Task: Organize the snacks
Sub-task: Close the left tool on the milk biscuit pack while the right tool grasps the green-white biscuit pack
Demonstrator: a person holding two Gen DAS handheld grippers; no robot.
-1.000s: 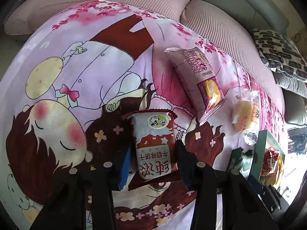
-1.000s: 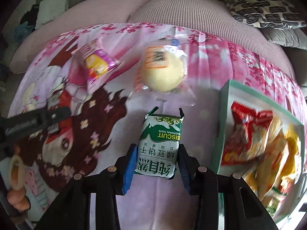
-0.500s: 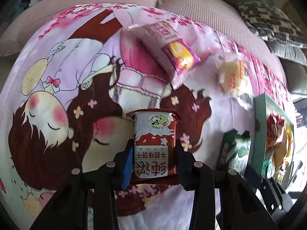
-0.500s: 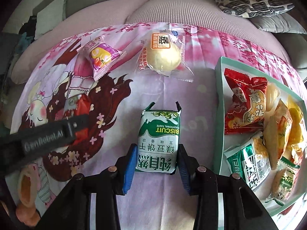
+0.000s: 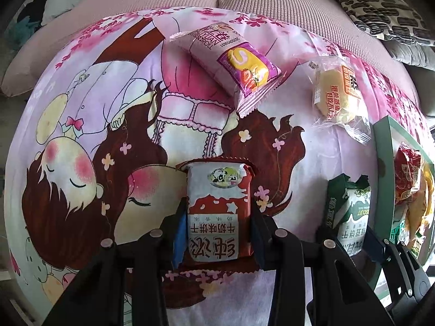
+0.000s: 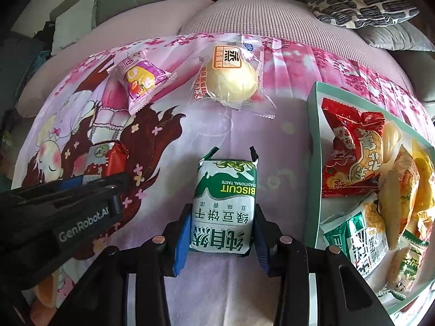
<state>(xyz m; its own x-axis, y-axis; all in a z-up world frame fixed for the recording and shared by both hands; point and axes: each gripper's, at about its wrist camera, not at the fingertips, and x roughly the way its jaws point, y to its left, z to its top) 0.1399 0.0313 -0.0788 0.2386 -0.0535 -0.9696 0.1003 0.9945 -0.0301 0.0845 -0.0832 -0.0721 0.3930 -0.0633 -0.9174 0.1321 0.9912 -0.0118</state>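
Observation:
My left gripper (image 5: 217,228) is shut on a red and white biscuit pack (image 5: 218,206), held above the cartoon-print cloth. My right gripper (image 6: 221,233) is shut on a green and white biscuit pack (image 6: 224,203), just left of a green tray (image 6: 312,146) holding several snack packs. The green pack also shows in the left wrist view (image 5: 350,212), and the red pack in the right wrist view (image 6: 107,157). A pink swiss-roll pack (image 5: 231,65) and a clear-wrapped yellow cake (image 5: 337,95) lie on the cloth further back.
The cloth (image 5: 81,95) covers a pink sofa seat. A patterned cushion (image 6: 359,2) lies at the back right. The left gripper's black body (image 6: 59,217) fills the lower left of the right wrist view.
Both grippers have lifted and pulled back with their packs. The left gripper has swung right, bringing the tray and the green pack further into its view.

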